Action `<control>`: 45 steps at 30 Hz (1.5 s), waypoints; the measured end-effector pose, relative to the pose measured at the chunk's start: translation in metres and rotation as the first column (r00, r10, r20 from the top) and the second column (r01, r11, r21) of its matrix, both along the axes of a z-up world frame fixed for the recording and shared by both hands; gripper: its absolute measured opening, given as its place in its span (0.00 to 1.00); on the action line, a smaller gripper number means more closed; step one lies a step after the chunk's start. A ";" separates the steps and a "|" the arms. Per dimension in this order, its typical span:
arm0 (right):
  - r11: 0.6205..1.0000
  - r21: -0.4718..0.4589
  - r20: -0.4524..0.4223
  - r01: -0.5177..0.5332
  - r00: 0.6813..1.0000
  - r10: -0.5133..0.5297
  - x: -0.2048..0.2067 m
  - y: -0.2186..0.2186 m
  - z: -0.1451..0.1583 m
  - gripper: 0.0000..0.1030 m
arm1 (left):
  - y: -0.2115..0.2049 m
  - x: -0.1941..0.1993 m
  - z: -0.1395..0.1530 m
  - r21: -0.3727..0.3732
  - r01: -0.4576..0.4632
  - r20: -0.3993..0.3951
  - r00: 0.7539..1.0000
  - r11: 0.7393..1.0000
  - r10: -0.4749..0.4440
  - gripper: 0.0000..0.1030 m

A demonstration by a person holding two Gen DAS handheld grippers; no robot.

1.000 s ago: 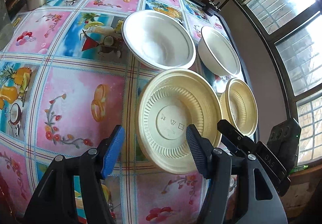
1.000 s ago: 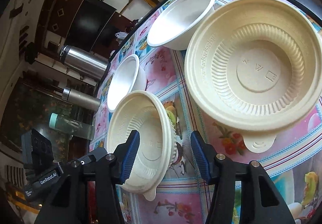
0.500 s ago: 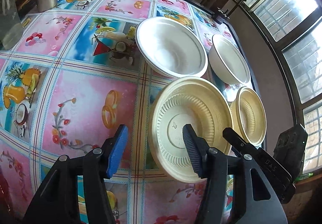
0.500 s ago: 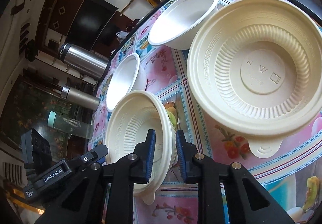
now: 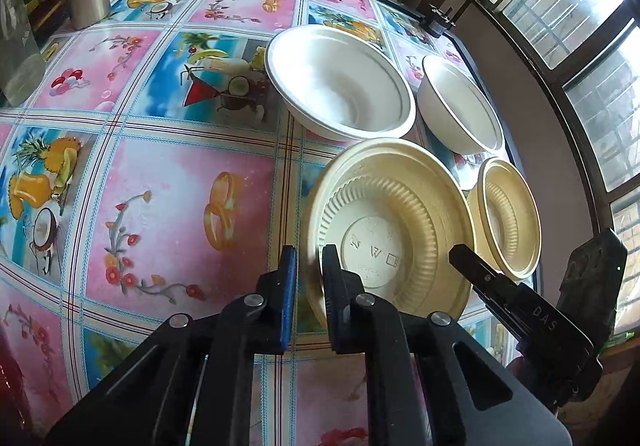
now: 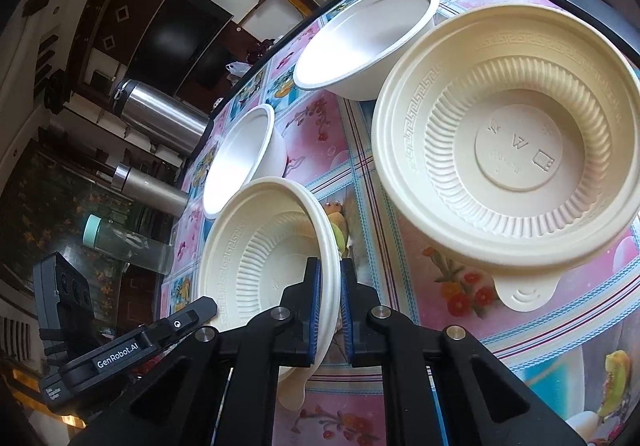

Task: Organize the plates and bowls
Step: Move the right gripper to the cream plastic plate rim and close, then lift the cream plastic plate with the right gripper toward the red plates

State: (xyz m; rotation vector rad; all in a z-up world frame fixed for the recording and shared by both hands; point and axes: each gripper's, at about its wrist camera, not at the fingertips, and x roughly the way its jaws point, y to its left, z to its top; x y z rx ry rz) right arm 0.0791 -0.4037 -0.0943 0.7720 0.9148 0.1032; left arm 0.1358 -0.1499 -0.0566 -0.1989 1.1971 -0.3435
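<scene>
Fingers of the left gripper (image 5: 310, 286) pinched the near rim of the big cream bowl (image 5: 400, 221). Right gripper (image 6: 327, 310) pinched the small cream bowl (image 6: 268, 246). Both sat on the table (image 5: 168, 181), small bowl just right of the big one.

both tongs, l (image 5: 309, 278) & r (image 6: 328, 286), clamped on rims
</scene>
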 end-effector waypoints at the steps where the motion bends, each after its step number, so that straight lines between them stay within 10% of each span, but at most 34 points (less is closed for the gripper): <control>1: 1.000 -0.004 0.002 0.001 1.000 -0.001 0.000 0.000 0.001 0.09 | 0.000 0.000 0.000 -0.001 0.000 0.000 1.000 1.000 0.000 0.09; 45: 0.974 -0.114 0.045 -0.194 0.979 0.200 -0.044 0.129 0.003 0.09 | 0.129 -0.068 -0.012 -0.102 -0.135 -0.031 0.991 0.986 0.133 0.09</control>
